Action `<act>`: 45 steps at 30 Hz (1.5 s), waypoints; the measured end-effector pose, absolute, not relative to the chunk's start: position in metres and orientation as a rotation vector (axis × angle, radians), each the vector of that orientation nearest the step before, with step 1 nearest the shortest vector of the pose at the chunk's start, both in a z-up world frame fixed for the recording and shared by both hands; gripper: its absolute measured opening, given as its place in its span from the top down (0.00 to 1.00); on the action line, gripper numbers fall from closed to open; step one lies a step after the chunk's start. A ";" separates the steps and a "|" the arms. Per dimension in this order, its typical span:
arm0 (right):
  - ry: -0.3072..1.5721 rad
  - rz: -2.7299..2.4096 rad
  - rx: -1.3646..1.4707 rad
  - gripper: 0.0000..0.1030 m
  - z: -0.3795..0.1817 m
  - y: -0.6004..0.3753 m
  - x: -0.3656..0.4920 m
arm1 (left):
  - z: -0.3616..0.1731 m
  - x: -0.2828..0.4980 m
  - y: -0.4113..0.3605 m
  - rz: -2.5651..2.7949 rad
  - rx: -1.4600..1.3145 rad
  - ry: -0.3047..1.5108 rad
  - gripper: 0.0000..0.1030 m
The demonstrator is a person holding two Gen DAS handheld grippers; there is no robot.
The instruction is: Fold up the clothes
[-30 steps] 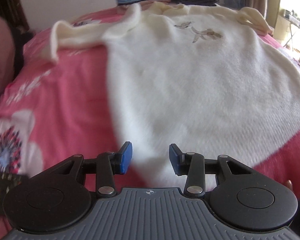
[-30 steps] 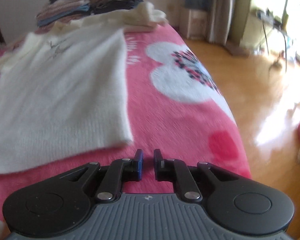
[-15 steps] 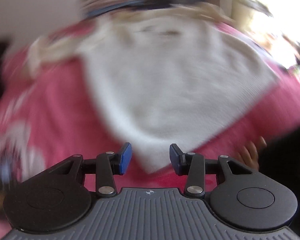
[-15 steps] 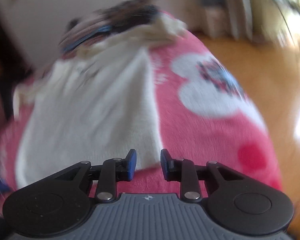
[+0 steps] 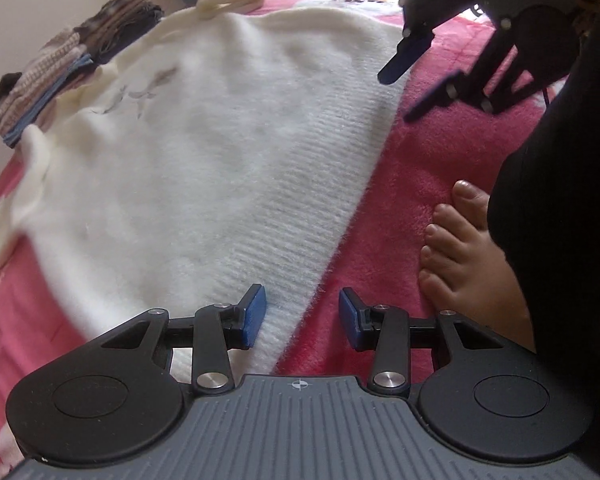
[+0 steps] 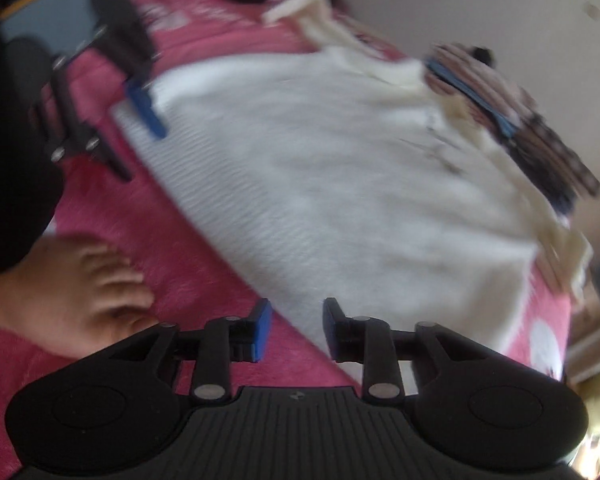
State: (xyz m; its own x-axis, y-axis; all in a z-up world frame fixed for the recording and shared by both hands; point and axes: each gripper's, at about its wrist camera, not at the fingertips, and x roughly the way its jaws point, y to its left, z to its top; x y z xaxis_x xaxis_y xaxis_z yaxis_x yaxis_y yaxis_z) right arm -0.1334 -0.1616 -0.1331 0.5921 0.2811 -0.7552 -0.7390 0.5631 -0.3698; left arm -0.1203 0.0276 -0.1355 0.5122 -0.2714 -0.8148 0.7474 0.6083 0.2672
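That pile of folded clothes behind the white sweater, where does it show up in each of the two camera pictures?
Left wrist view: the pile of folded clothes lies at the upper left, beyond the sweater's collar end.
Right wrist view: the pile sits at the upper right, blurred, again past the collar end.
Shared landmark: the small grey design on the sweater's chest, just in front of the pile in both.

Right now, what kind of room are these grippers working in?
Probably a bedroom: a fluffy white knitted sweater lies spread on a pink plush floral blanket, with a stack of folded clothes against the wall.
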 end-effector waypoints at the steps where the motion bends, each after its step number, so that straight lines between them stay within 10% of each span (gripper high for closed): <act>1: 0.690 0.676 -0.768 0.60 -0.137 -0.158 -0.136 | -0.136 -0.121 0.028 -0.660 0.665 0.806 0.76; 7: 0.628 0.683 -0.865 0.63 -0.145 -0.154 -0.138 | -0.123 -0.115 0.043 -0.607 0.508 0.785 0.96; 12: 0.628 0.667 -0.799 0.92 -0.135 -0.160 -0.130 | -0.108 -0.099 0.057 -0.568 0.317 0.807 0.97; 28: 0.730 0.628 -0.408 0.93 -0.113 -0.181 -0.035 | -0.117 -0.032 0.069 -0.354 0.131 0.877 0.96; 35: 0.828 0.560 -0.066 0.91 -0.150 -0.202 0.018 | -0.128 -0.022 0.080 -0.313 0.069 0.898 0.82; 40: 0.906 0.519 0.390 0.86 -0.155 -0.256 0.035 | -0.117 -0.021 0.104 -0.272 -0.091 0.909 0.51; 45: 0.884 0.436 0.709 0.76 -0.161 -0.304 0.035 | -0.114 -0.016 0.120 -0.236 -0.242 0.919 0.50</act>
